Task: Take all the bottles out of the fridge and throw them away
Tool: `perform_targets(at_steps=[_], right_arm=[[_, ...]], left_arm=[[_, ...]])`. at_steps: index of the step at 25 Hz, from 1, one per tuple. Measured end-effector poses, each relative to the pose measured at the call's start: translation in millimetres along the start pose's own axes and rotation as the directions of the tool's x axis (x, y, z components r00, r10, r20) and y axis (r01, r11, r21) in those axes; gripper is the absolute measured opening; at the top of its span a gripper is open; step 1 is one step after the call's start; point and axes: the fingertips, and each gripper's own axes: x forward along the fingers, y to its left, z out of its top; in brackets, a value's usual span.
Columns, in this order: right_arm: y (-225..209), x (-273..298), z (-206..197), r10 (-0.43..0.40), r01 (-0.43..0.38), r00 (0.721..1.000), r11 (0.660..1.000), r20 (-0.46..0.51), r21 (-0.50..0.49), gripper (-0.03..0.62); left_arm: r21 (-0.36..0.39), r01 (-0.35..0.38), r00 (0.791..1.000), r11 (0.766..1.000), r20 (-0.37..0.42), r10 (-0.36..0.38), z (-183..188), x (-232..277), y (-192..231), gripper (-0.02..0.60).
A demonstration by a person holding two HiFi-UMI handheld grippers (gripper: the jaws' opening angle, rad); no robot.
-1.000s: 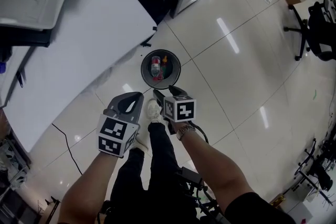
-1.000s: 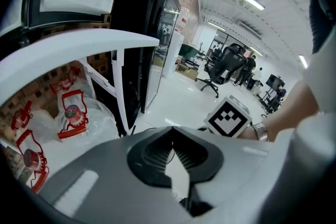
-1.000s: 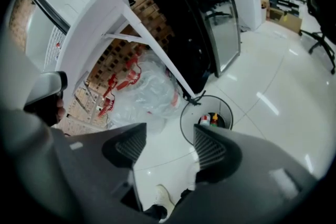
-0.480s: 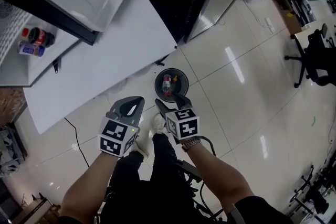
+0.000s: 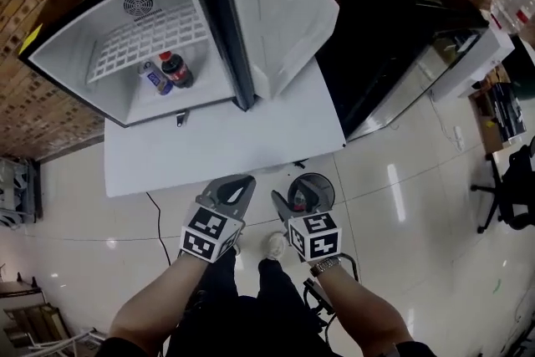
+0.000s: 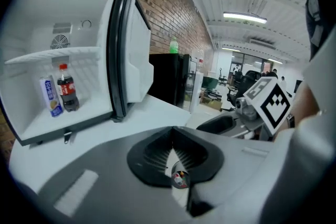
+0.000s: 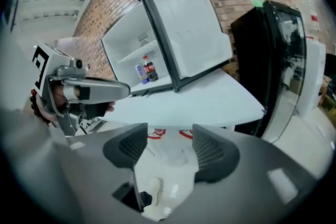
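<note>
- While both grippers hang in front of the person, short of the table [image 5: 251, 138], two items stand upright in the open fridge [image 5: 100, 21]. They are a cola bottle [image 5: 176, 69] and a blue-labelled container [image 5: 155, 79], which sits just beside the bottle at its 8 o'clock in the head view. Both are on the fridge floor under the wire shelf [image 5: 150, 38].
- Judged handling, cola bottle: it is dark up to the neck, so it is likely full and moderately heavy. The plastic wall looks stiff and smooth, and may be slick if chilled. The best hold is across the label band at mid-body, not on the red cap.
- Judged handling, blue-labelled container: it looks slimmer and lighter. Whether it is a bottle or a carton cannot be told. It should be held across its narrower width, and it stands so close to the cola bottle that one pad has little room to enter between them.
- Left gripper [image 5: 242, 184]: the jaws are closed tip to tip with nothing between them. In the left gripper view both items sit at 10 o'clock, well apart from the pads.
- Right gripper [image 5: 288, 198]: the jaws stand wide and empty. In the right gripper view the items sit near 12 o'clock, well apart, with the table edge between them and the pads.
- In the head view the items lie at 11 o'clock from both grippers. The bin [image 5: 322, 190] sits on the floor just beyond the right gripper, at its 1 o'clock.
</note>
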Motion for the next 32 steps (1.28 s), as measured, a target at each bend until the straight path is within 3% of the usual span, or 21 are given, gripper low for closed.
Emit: perform_targets(at_steps=[12,25,32], right_arm=[[103,62,113,0.085,-0.07,0.995,0.969,0.056,-0.235,0.268],[172,169,208,0.086,-0.056,0.994,0.941,0.074,-0.333,0.268],[210,225,227,0.082,-0.056,0.995,0.93,0.058,-0.362,0.268]], left_arm=[[-0.079,-0.155,0.98,0.985,0.111,0.163,16,-92,114,0.003],[-0.112,-0.206,0.96,0.972,0.167,0.223,27,-144,232,0.005],[-0.127,-0.216,0.956,0.968,0.173,0.236,23,-157,278,0.005]])
